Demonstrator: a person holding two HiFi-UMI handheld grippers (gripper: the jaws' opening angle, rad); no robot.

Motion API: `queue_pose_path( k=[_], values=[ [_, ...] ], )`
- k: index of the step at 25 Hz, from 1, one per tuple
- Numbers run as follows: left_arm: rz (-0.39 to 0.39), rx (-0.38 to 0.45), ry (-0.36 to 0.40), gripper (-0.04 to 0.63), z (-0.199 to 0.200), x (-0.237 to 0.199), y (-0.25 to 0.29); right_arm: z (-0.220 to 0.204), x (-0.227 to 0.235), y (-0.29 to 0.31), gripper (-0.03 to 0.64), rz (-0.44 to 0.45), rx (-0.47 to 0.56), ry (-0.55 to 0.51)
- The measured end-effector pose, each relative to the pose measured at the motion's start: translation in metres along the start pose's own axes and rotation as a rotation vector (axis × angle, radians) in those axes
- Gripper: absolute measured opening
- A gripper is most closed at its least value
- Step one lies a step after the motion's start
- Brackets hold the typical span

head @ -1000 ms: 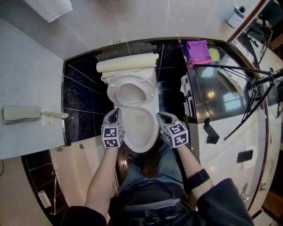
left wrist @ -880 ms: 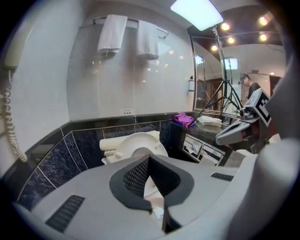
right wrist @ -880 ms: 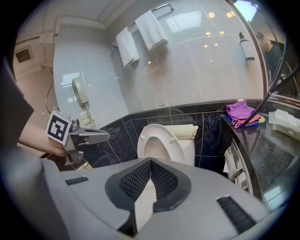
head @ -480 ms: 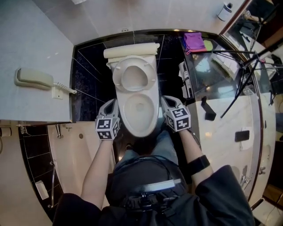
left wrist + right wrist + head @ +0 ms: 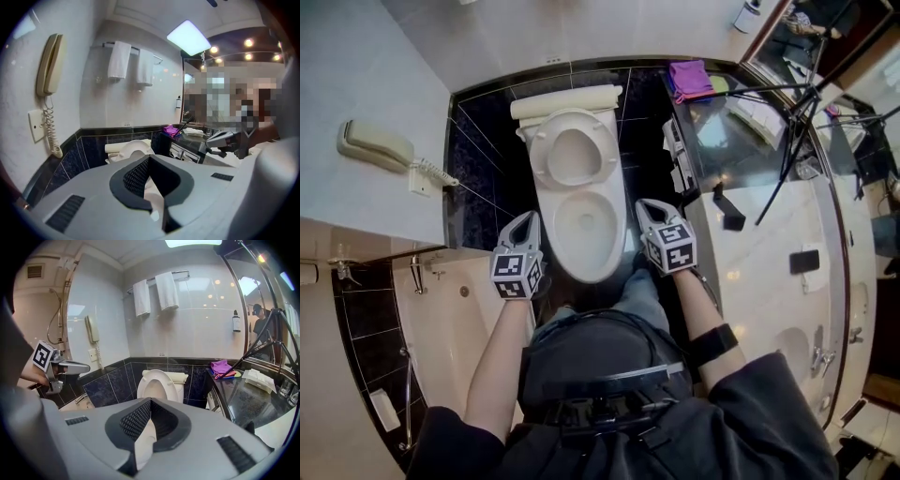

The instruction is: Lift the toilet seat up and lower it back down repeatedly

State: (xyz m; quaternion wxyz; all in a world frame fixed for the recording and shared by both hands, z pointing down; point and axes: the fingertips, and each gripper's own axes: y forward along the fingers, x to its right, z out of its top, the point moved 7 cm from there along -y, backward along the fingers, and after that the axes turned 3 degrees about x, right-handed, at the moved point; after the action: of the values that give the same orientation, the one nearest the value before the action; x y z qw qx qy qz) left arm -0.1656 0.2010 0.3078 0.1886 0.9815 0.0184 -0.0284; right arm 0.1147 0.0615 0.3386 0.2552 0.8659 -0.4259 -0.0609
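Black wall tiles (image 5: 478,169) back a white toilet whose toilet seat (image 5: 542,161) stands raised against the tank, likely the top of a lift-and-lower cycle. The left gripper (image 5: 525,223) and right gripper (image 5: 649,208) flank the bowl (image 5: 562,239) without touching it. Each has its fingers pressed together on nothing, probably held clear between cycles. Inside the bowl only white porcelain shows. A purple cloth (image 5: 689,80) lies on the bench (image 5: 722,159).

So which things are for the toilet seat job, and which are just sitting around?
For the job:
- toilet seat, standing up
- toilet bowl
- left hand-held gripper
- right hand-held gripper

Just sitting around:
- wall phone
- purple cloth
- towels
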Motion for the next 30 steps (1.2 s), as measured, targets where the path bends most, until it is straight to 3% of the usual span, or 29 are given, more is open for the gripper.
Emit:
queue_pose_path(
  k=[4, 15, 23, 30],
  values=[
    [-0.016, -0.007, -0.027, 0.0, -0.007, 0.003, -0.007, -0.013, -0.006, -0.011, 0.003, -0.006, -0.01, 0.002],
    [-0.035, 0.021, 0.035, 0.0, -0.003, 0.015, 0.0, -0.022, -0.001, -0.023, 0.005, -0.043, -0.046, -0.043],
    [-0.007, 0.013, 0.015, 0.0, -0.002, 0.011, 0.01, 0.006, 0.006, 0.004, 0.036, -0.077, -0.104, -0.259],
    [0.045, -0.007, 0.03, 0.0, -0.003, 0.006, 0.026, 0.05, 0.029, 0.062, 0.153, -0.062, -0.105, -0.45]
  ],
)
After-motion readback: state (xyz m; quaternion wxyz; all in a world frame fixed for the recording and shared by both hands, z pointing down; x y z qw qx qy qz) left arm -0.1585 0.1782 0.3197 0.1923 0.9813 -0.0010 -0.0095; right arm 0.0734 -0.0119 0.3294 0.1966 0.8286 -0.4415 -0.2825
